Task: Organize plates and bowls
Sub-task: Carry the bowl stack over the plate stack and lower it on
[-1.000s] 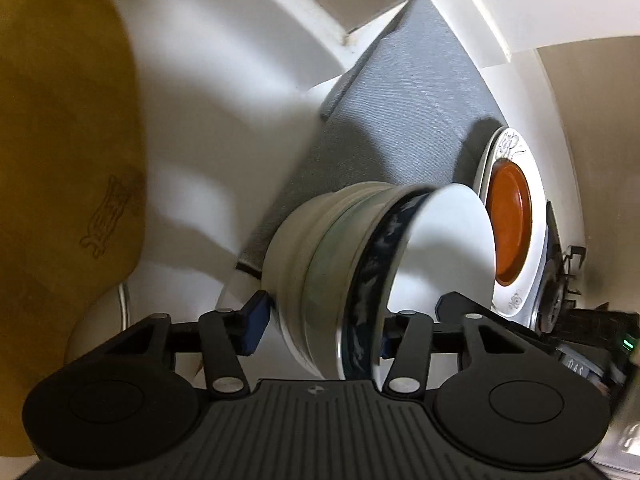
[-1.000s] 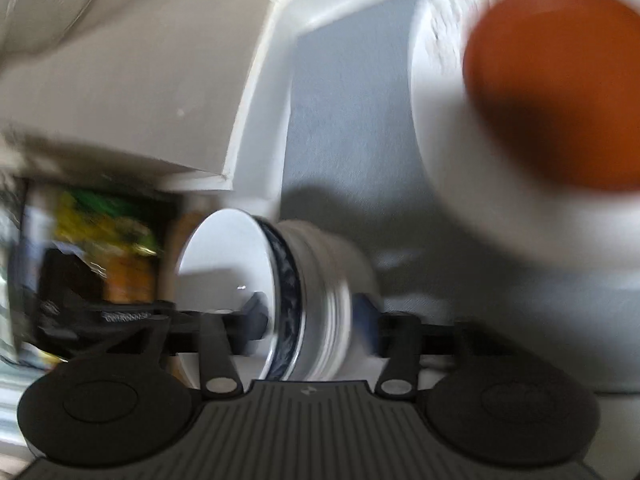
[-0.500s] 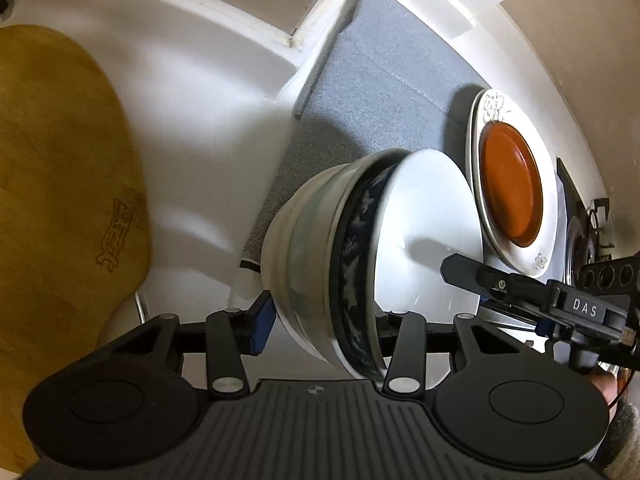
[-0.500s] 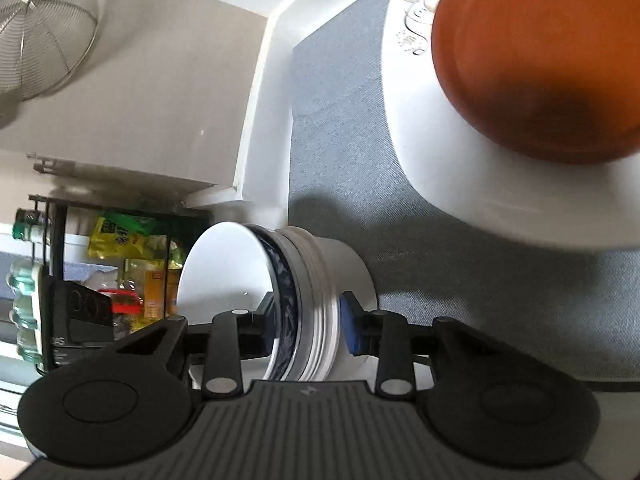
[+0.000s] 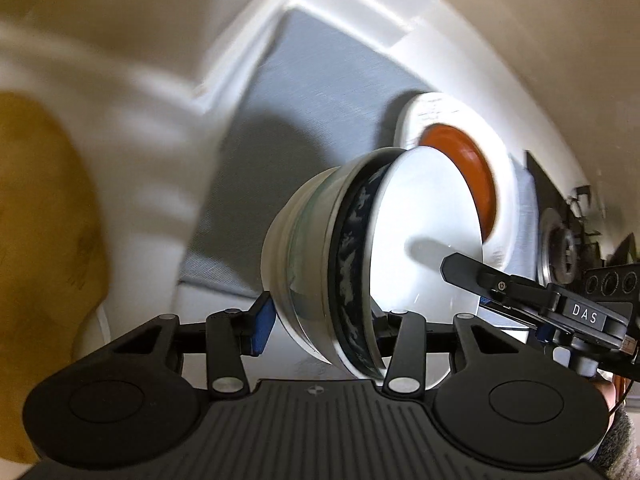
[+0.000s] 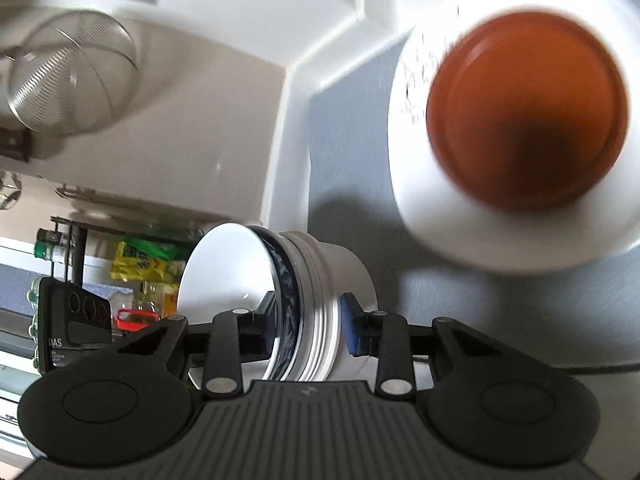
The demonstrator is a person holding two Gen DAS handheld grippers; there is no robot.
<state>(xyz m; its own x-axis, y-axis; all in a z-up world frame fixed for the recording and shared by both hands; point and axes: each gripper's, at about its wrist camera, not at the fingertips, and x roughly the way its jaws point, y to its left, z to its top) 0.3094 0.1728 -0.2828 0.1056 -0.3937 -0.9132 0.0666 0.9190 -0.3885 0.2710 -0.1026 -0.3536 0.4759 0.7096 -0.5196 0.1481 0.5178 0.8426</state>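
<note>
Holding a nested stack of bowls (image 5: 320,264) on its side, your left gripper (image 5: 320,322) has its fingers closed on the near edge of the stack, one blue pad on the white base side and the other finger on the open-mouth side. Your right gripper (image 6: 308,326) pinches the same stack of bowls (image 6: 304,288) in its own view, one finger inside the mouth and one blue pad against the outer wall.

Stack appearance: innermost bowl glossy white inside with a dark blue patterned band under its rim; outside it sit pale bowls with stepped white and grey-green rims, ending in a plain white foot. The mouth faces right in the left wrist view and left in the right wrist view.

Location: the stack is tilted above a grey mat (image 5: 320,92) lying on the white surface (image 5: 132,128), casting a shadow on the mat. Far right on the mat lies a white plate (image 6: 520,240) with printed rim decoration, carrying an orange dish (image 6: 524,112). Both are motion-blurred. A wooden board (image 5: 40,216) lies at left. A wire strainer (image 6: 72,76) hangs far left in the right wrist view.
</note>
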